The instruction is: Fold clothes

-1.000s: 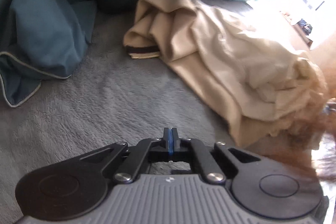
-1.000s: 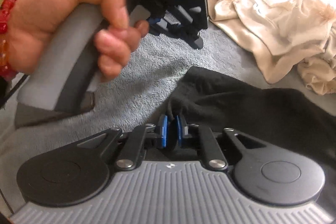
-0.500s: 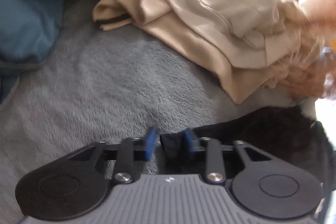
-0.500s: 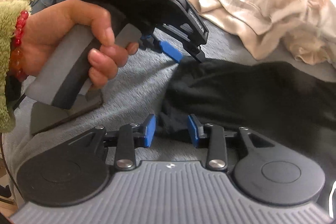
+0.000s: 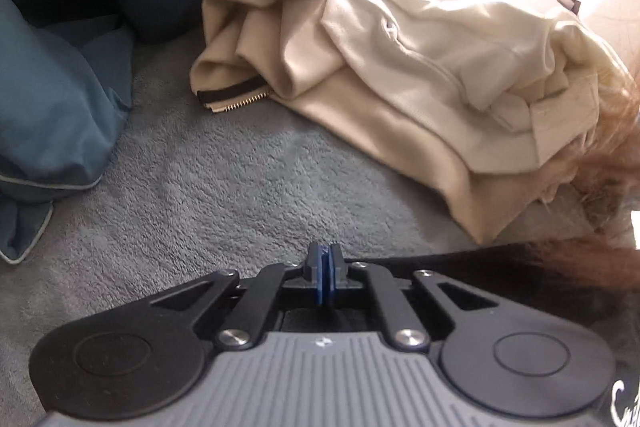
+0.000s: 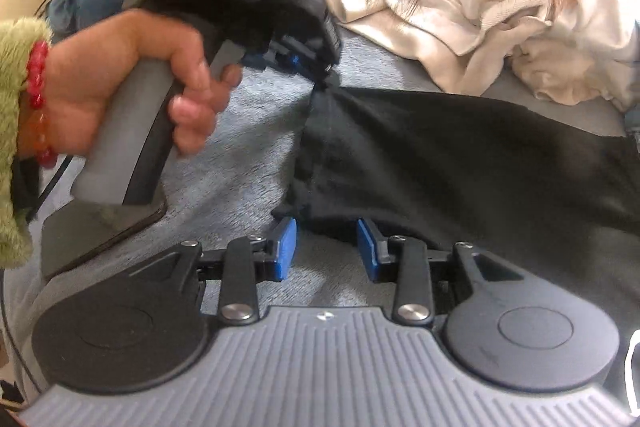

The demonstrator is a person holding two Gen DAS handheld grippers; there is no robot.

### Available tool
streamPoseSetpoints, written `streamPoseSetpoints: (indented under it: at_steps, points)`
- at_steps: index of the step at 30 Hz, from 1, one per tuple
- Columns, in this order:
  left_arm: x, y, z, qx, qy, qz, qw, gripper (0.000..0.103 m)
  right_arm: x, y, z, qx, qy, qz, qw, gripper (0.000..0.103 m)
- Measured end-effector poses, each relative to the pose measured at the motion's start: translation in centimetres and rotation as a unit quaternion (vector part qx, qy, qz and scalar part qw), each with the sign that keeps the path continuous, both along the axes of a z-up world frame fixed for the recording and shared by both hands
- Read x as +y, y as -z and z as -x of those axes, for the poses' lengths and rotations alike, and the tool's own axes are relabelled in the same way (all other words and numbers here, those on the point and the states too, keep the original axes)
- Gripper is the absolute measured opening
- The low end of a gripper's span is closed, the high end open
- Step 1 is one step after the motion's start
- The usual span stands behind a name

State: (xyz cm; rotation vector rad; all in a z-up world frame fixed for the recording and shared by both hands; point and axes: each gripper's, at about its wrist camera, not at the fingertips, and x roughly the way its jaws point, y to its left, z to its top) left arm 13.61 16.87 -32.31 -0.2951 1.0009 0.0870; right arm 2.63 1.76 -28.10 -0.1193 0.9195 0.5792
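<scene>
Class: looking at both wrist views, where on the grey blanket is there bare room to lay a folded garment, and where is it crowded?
Bare grey blanket lies between the blue pillow, the beige jacket and the black garment. It is crowded on the jacket's side and where the left gripper pinches the black garment.

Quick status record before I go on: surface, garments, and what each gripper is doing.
surface: grey fleece blanket
black garment: spread flat, left corner lifted
beige garment: crumpled heap beyond it, untouched
left gripper: shut on the black garment's far corner
right gripper: jaws just opened, near edge of the black garment between them, not pinched
</scene>
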Motion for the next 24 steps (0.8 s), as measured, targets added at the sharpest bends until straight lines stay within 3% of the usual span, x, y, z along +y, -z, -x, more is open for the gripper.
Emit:
streamPoseSetpoints:
  at_steps: [4, 7, 10, 12, 17, 21, 24]
  points:
    - [0.0, 0.2, 0.4, 0.003, -0.007, 0.006, 1.0, 0.004, 0.4, 1.5, -0.7, 0.016, 0.036, 0.016, 0.999, 0.035]
    - [0.1, 0.4, 0.3, 0.011, -0.01, 0.018, 0.9997, 0.007, 1.9, 1.7, 0.4, 0.019, -0.013, -0.005, 1.0, 0.042]
    - [0.8, 0.1, 0.9, 0.026, -0.015, 0.049, 0.9984, 0.018, 2.3, 0.4, 1.9, 0.013, -0.053, -0.035, 0.998, 0.04]
    - [1.3, -0.5, 2.5, 0.035, -0.018, 0.068, 0.9969, 0.025, 1.3, -0.3, 2.3, 0.008, -0.036, -0.028, 0.999, 0.04]
    - [1.0, -1.0, 7.5, 0.073, 0.027, 0.125, 0.989, 0.026, -4.7, -1.0, 1.4, 0.022, 0.054, -0.015, 0.998, 0.04]
    - [-1.9, -0.8, 10.0, 0.072, 0.113, 0.073, 0.9883, 0.026, -8.7, -1.4, 0.8, 0.028, 0.093, 0.0, 0.995, 0.04]
    - [-3.1, -0.9, 10.2, 0.055, 0.137, 0.047, 0.9879, 0.026, -10.3, -1.0, 0.4, 0.028, 0.097, 0.015, 0.995, 0.04]
